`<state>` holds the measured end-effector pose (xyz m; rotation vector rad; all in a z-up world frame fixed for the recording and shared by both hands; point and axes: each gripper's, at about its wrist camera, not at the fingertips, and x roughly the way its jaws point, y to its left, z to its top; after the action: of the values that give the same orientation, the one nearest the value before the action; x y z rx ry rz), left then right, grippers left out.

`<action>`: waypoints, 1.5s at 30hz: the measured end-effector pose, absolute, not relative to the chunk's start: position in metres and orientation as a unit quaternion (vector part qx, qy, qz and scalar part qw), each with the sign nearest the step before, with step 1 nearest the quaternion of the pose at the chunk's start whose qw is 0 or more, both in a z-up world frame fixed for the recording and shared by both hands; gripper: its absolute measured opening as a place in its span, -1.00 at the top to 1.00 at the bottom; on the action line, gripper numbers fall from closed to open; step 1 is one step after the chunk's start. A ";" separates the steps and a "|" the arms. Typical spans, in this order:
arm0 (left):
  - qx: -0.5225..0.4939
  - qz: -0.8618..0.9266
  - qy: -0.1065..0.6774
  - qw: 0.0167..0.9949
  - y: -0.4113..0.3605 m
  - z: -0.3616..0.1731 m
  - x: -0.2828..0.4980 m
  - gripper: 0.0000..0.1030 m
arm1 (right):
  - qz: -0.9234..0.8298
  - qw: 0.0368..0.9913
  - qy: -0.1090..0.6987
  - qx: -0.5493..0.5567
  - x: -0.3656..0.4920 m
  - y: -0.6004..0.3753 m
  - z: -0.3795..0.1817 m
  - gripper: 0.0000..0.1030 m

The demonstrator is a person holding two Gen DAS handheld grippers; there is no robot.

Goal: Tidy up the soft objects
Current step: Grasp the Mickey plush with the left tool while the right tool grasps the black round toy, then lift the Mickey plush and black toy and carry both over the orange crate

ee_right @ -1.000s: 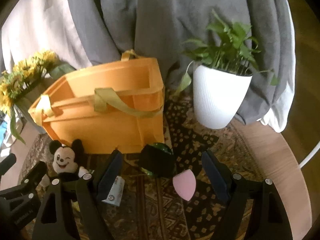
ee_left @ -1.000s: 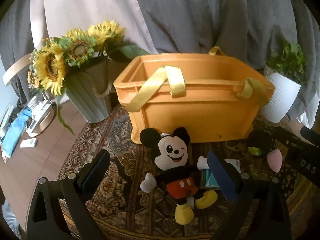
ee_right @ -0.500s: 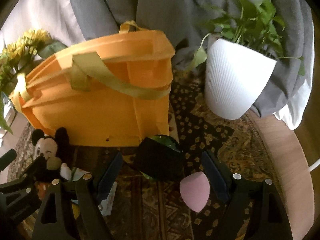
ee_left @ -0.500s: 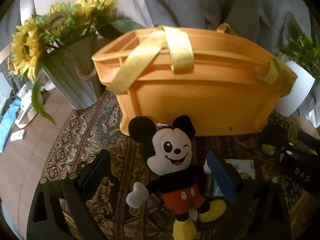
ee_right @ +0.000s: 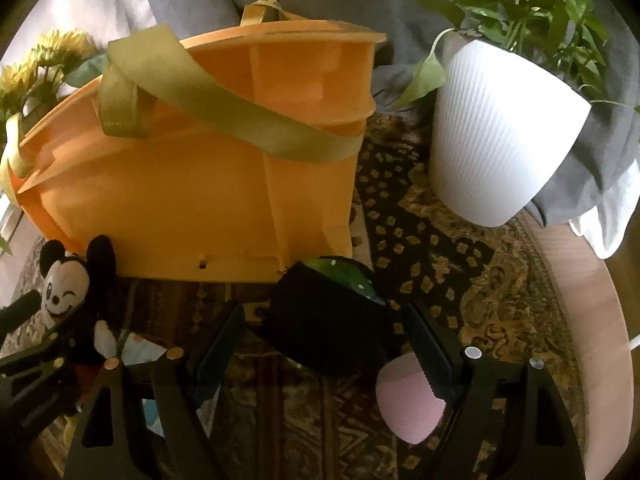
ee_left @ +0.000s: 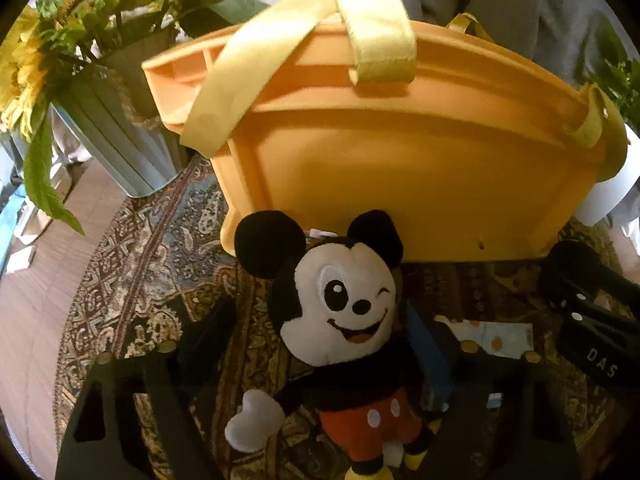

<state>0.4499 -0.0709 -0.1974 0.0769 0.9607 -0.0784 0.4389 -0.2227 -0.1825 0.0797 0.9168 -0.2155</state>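
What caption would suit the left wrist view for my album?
Left gripper straddles a winking mouse plush on a patterned rug, jaws just closing, before an orange basket.

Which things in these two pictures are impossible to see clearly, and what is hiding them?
- Inside of the orange basket: left wrist view, hidden by its own front wall.
- Mouse toy's feet: left wrist view, cut off by the bottom edge.
- Dark soft thing: right wrist view, too dark to name; it covers part of a green object.
- Pink sponge: right wrist view, partly behind a finger of the right gripper.
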 end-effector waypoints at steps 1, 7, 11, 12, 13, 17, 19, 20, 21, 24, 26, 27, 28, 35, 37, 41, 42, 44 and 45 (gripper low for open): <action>0.035 -0.041 0.464 0.884 -0.071 -0.199 0.451 -0.49 | -0.104 0.890 0.442 0.037 0.440 -0.222 -0.183 -0.59; 0.031 -0.062 0.470 0.880 -0.072 -0.204 0.453 -0.18 | -0.099 0.886 0.451 0.041 0.445 -0.224 -0.189 -0.37; 0.031 -0.062 0.465 0.882 -0.073 -0.202 0.451 -0.14 | -0.102 0.889 0.445 0.039 0.442 -0.226 -0.187 -0.24; 0.032 -0.063 0.463 0.884 -0.074 -0.200 0.447 -0.13 | -0.100 0.889 0.446 0.041 0.442 -0.226 -0.187 -0.24; 0.033 -0.064 0.459 0.886 -0.074 -0.197 0.445 -0.13 | -0.099 0.889 0.446 0.043 0.442 -0.226 -0.186 -0.24; 0.033 -0.065 0.447 0.892 -0.078 -0.183 0.433 -0.13 | -0.090 0.892 0.441 0.048 0.435 -0.221 -0.178 -0.24; 0.033 -0.064 0.441 0.894 -0.077 -0.178 0.428 -0.12 | -0.085 0.895 0.435 0.048 0.429 -0.216 -0.170 -0.24; 0.032 -0.066 0.439 0.896 -0.076 -0.175 0.426 -0.12 | -0.084 0.897 0.432 0.047 0.427 -0.214 -0.167 -0.24; 0.031 -0.067 0.437 0.897 -0.075 -0.173 0.423 -0.12 | -0.082 0.898 0.430 0.046 0.425 -0.213 -0.164 -0.24; 0.031 -0.069 0.427 0.901 -0.073 -0.164 0.415 -0.12 | -0.077 0.902 0.422 0.047 0.418 -0.208 -0.153 -0.24; 0.031 -0.070 0.419 0.905 -0.071 -0.157 0.409 -0.12 | -0.075 0.905 0.417 0.046 0.413 -0.205 -0.146 -0.24; 0.031 -0.071 0.415 0.906 -0.068 -0.154 0.406 -0.12 | -0.073 0.907 0.412 0.045 0.409 -0.203 -0.141 -0.24; 0.030 -0.071 0.412 0.908 -0.067 -0.151 0.404 -0.12 | -0.071 0.909 0.409 0.044 0.405 -0.201 -0.136 -0.24; 0.019 -0.073 0.391 0.918 -0.059 -0.130 0.387 -0.12 | -0.062 0.922 0.381 0.041 0.388 -0.189 -0.114 -0.24; 0.018 -0.073 0.381 0.921 -0.057 -0.124 0.381 -0.12 | -0.059 0.926 0.372 0.040 0.384 -0.186 -0.107 -0.24; 0.016 -0.077 0.359 0.930 -0.054 -0.108 0.371 -0.12 | -0.053 0.934 0.353 0.038 0.373 -0.179 -0.091 -0.24; 0.016 -0.076 0.355 0.932 -0.054 -0.106 0.370 -0.12 | -0.051 0.935 0.349 0.037 0.372 -0.178 -0.089 -0.24; 0.016 -0.075 0.345 0.935 -0.053 -0.098 0.366 -0.12 | -0.049 0.939 0.340 0.036 0.367 -0.175 -0.082 -0.24; 0.016 -0.075 0.341 0.937 -0.052 -0.095 0.364 -0.12 | -0.048 0.940 0.336 0.036 0.365 -0.175 -0.080 -0.24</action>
<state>0.3639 -0.0525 -0.0953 0.0321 0.6965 -0.1538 0.3655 -0.1753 -0.0797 0.0731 0.6858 -0.0971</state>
